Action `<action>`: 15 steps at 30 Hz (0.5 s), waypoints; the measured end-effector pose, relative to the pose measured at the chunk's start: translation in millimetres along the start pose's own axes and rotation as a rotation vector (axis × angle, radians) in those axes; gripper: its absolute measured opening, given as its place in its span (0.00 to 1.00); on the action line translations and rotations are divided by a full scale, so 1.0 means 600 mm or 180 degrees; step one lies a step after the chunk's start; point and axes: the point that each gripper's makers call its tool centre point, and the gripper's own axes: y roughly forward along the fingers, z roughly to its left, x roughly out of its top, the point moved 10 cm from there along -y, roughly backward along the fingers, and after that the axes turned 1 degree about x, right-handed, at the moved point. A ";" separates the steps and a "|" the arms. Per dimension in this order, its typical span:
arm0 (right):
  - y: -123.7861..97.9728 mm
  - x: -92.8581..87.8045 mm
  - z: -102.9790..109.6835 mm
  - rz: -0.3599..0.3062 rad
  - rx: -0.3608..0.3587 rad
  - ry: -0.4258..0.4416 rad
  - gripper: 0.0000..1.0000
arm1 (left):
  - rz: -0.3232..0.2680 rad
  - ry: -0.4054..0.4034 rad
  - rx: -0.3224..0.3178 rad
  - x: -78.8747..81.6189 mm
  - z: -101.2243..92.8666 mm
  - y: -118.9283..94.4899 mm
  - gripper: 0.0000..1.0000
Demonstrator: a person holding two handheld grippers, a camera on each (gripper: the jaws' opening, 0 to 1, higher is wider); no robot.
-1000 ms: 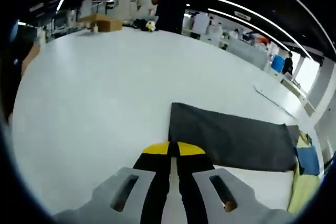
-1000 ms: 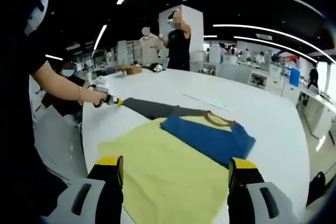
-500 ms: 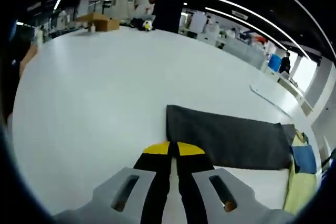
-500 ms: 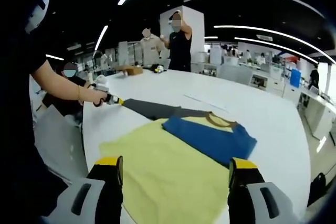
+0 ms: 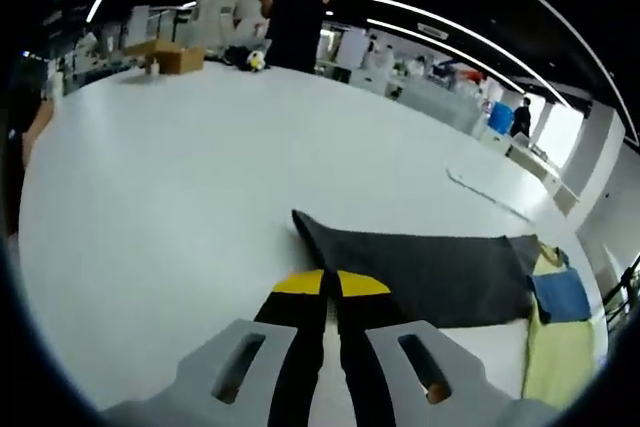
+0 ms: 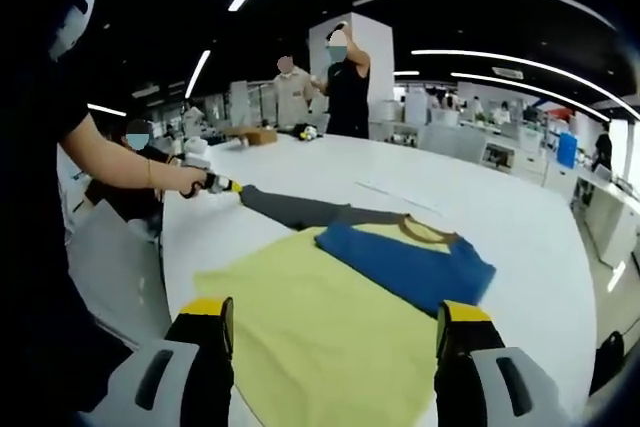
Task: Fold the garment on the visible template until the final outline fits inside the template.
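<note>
**Left claw pinches the grey sleeve; right claw hangs open over the yellow shirt**

A cardboard box sits at the far edge of the white counter, about 11 o'clock in the left gripper view; what it holds cannot be made out. The same box appears small in the right gripper view, near two people standing at the counter's far side.

The garment is a long-sleeved shirt spread on the counter: yellow body, a blue panel folded across it, and a dark grey sleeve stretched out toward 10 o'clock. No separate template outline can be told apart.

The left claw has its yellow-tipped jaws pressed together at the near edge of the grey sleeve, apparently clamped on the cloth. In the right gripper view this claw is held by a hand at the sleeve's tip.

The right claw has its jaws spread wide apart, holding nothing, over the near part of the yellow body.

Against the picture a second ago, the sleeve's end now runs to a narrower, pointed corner in the left gripper view, and the sleeve looks drawn out longer and straighter. The right claw stays open in much the same place.
</note>
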 end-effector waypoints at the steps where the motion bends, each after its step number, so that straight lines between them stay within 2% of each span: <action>1: 0.000 0.000 0.000 -0.0001 0.0003 -0.0001 0.82 | -0.0002 -0.0007 -0.0007 0.001 -0.001 -0.001 0.00; 15: -0.005 -0.008 0.009 0.0017 0.0062 0.0021 0.83 | -0.0090 -0.0014 -0.0259 0.017 -0.050 -0.014 0.00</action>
